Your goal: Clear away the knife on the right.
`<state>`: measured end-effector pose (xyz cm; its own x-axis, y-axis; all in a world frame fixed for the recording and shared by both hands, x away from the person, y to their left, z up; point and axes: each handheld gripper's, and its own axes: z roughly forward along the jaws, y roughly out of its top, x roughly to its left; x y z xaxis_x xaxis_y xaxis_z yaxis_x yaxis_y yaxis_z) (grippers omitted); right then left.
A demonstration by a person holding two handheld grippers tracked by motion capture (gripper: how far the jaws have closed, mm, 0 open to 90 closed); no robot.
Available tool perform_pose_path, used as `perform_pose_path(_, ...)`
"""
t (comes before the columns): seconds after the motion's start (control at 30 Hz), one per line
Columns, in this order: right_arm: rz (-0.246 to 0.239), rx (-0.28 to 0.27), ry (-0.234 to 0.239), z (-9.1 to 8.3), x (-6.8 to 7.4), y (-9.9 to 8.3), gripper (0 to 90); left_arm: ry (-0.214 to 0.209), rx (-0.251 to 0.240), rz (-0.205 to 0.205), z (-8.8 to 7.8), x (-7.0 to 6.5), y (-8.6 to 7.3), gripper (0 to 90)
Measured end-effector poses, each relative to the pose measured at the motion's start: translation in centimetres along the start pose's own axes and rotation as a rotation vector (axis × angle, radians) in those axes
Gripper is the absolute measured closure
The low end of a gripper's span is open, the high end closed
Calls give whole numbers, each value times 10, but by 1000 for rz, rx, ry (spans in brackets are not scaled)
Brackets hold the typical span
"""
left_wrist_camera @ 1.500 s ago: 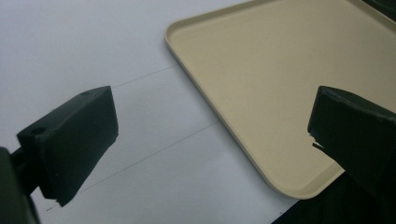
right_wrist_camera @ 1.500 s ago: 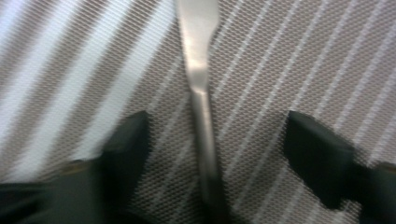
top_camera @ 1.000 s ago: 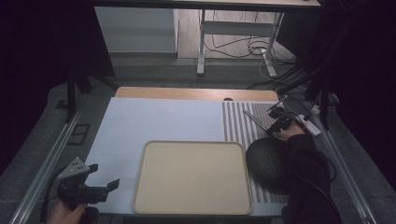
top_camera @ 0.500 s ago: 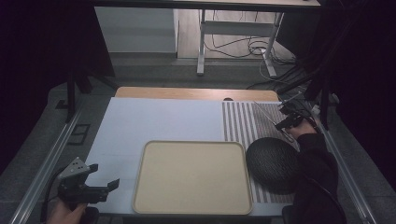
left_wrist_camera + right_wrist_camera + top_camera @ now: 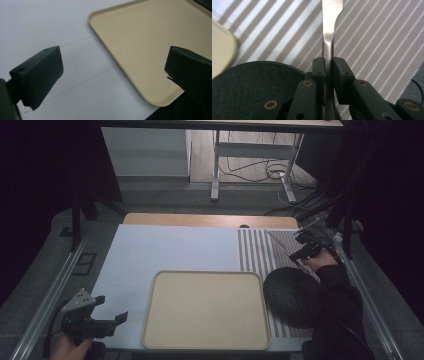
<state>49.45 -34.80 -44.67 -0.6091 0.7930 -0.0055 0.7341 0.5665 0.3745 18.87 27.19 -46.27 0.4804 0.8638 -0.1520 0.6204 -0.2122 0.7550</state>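
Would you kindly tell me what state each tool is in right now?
Left tool: open, holding nothing, beside the beige tray.
Right tool: closed on the handle of a metal utensil, above the striped mat.

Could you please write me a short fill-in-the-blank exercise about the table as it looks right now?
1. The right gripper is shut on a metal ____.
2. The beige tray holds ____.
3. The dark round mat lies on the ____ placemat.
4. The jaws of the left gripper are ____.

Missing words: utensil handle; nothing; striped; open
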Motion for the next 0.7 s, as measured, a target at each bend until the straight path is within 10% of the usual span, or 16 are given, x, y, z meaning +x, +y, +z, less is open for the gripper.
perform_pose_path(0.7, -113, 13, 70, 2, 76, -4, 804, 2, -1, 3, 0, 0, 0, 14)
